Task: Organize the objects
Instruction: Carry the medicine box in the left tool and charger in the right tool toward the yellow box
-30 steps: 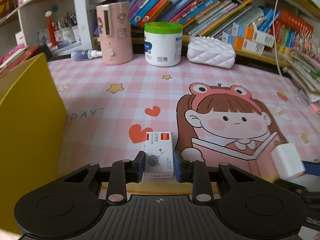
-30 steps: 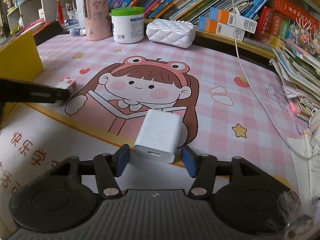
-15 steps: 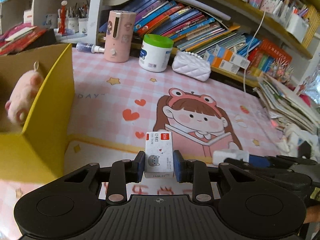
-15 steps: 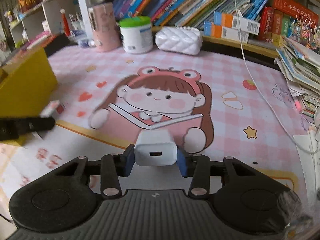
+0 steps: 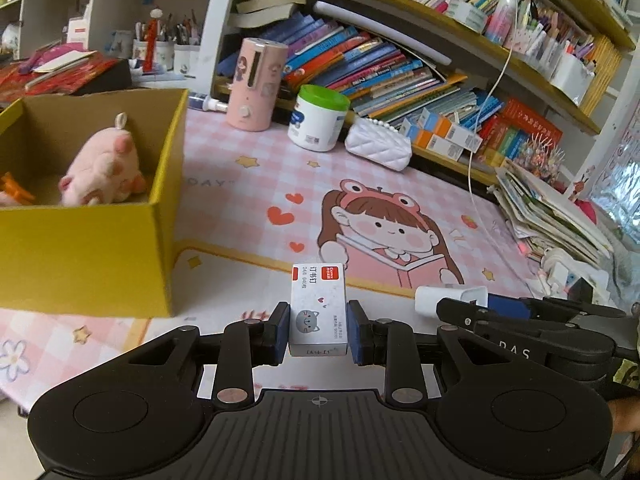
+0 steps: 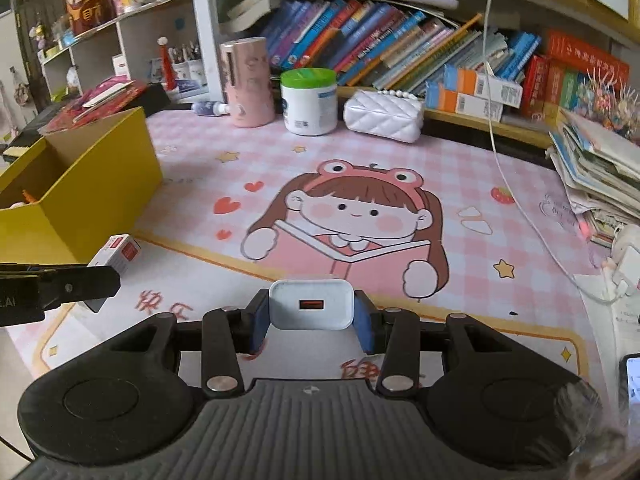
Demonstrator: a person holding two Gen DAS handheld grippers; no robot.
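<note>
Left hand-held gripper (image 5: 318,332), tilted downward, clamps staple box (image 5: 318,308).

Orange item (image 5: 14,190) in box, perhaps a toy, cut off.

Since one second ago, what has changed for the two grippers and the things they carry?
The right gripper closed on the white charger and lifted it off the mat. The left gripper carried the staple box up beside the yellow box. The left grip stayed clamped; the desk items did not move.
</note>
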